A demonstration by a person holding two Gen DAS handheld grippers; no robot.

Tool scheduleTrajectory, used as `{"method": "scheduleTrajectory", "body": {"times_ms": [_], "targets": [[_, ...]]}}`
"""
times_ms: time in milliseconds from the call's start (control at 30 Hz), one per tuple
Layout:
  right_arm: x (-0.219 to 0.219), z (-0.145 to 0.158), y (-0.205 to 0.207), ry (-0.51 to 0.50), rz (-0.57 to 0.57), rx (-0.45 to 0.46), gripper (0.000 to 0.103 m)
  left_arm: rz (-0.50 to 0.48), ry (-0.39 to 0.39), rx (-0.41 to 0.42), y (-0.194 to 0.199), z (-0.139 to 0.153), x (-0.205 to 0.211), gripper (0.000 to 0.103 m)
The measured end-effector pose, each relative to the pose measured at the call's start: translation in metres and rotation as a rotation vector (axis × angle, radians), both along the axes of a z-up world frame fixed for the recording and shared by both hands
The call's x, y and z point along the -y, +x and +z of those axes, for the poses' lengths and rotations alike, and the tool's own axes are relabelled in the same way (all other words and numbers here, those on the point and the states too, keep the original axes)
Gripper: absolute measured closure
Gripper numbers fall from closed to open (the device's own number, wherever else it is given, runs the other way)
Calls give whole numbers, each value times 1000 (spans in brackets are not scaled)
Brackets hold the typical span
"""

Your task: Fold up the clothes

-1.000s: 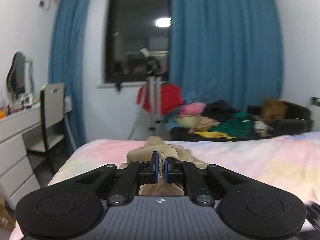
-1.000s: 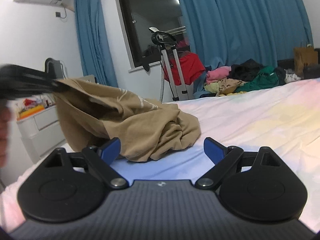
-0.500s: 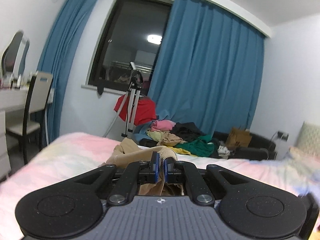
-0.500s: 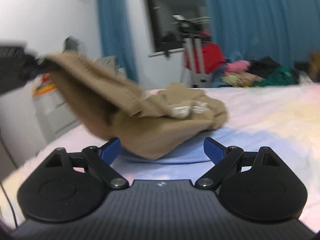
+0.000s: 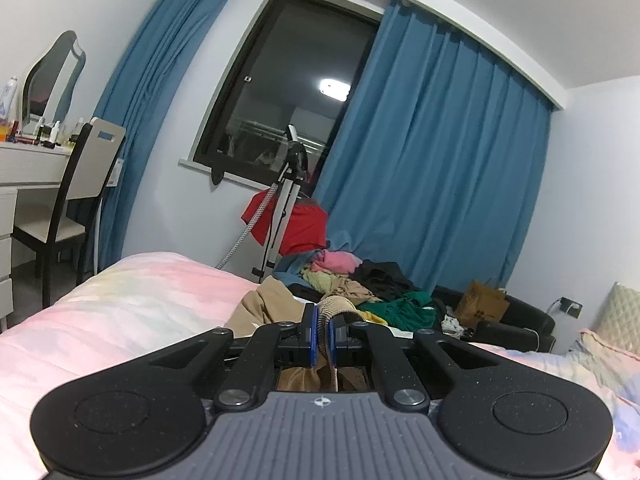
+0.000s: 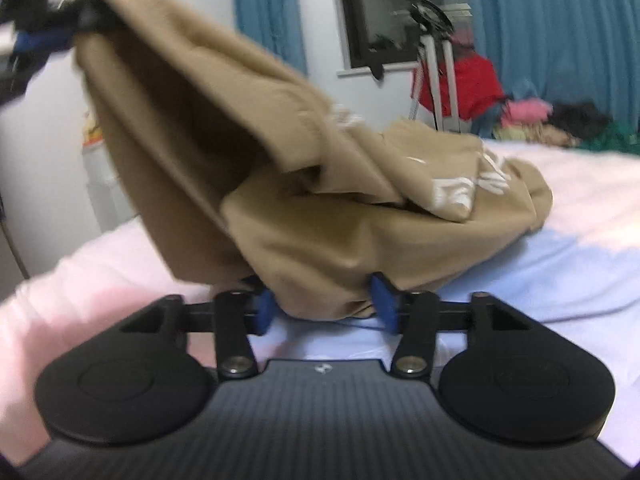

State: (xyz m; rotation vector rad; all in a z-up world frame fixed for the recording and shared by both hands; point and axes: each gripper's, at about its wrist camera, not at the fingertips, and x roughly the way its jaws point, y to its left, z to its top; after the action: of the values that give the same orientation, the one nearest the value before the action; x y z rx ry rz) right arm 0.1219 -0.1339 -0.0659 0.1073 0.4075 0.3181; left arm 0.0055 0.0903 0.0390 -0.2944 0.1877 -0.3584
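A tan garment with white print (image 6: 320,208) lies partly bunched on the pastel bed (image 6: 580,208). My left gripper (image 5: 322,334) is shut on a ribbed edge of it and holds that edge up; in the right wrist view it shows at the upper left (image 6: 60,24), with the cloth hanging from it. My right gripper (image 6: 326,306) is partly closed, its blue pads (image 6: 384,304) on either side of the garment's lower fold, with cloth between them. In the left wrist view the garment (image 5: 264,304) trails onto the bed.
A heap of mixed clothes (image 5: 360,284) lies on a dark sofa (image 5: 516,324) beyond the bed. A tripod stand (image 5: 280,200) with a red cloth stands by the window. A chair (image 5: 76,184) and white dresser (image 5: 28,168) are at the left.
My left gripper has lifted the tan edge higher. My right gripper has moved forward under the hanging cloth and its jaws have narrowed around the lower fold.
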Motion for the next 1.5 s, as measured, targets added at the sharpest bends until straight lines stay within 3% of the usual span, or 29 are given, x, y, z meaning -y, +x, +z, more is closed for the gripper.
{"method": "scheduleTrajectory", "body": {"times_ms": [67,267,567,700,800,867,967,1033,1067,1100,1133,1167,1367,1500], "targets": [[2,3,0,6,-14,1,83,26,2,-8,9,-2,-4,97],[13,31,-13,4,-26,21,92,105,-30,-28,23,1,-20,97],[97,77,-51,132,-206,36,95,89,-102,-19,9,14,-30,97],[149,79,-43,193,-410,18,94,52,-112,-39,7,12,-27,97],[183,66,-39,268,-553,-70,92,27,-67,-68,9,5,-15,97],[191,56,-39,304,-572,-123,92,11,-41,-82,9,0,-7,97],[174,58,-38,312,-463,-125,91,-2,-2,-74,7,-5,5,97],[148,63,-41,290,-358,-102,84,-5,14,-64,5,-5,11,97],[135,65,-43,279,-306,-90,63,-7,20,-60,4,-5,14,97],[122,67,-45,267,-259,-76,29,-6,24,-58,3,-6,16,97],[108,68,-50,252,-222,-57,15,-5,25,-59,2,-6,17,97],[93,68,-54,238,-186,-39,11,-3,25,-61,1,-7,19,97],[13,56,-64,32,22,-37,12,2,22,-68,4,-8,22,97],[-21,32,-59,-118,21,-83,12,0,15,-72,8,-11,22,97]]}}
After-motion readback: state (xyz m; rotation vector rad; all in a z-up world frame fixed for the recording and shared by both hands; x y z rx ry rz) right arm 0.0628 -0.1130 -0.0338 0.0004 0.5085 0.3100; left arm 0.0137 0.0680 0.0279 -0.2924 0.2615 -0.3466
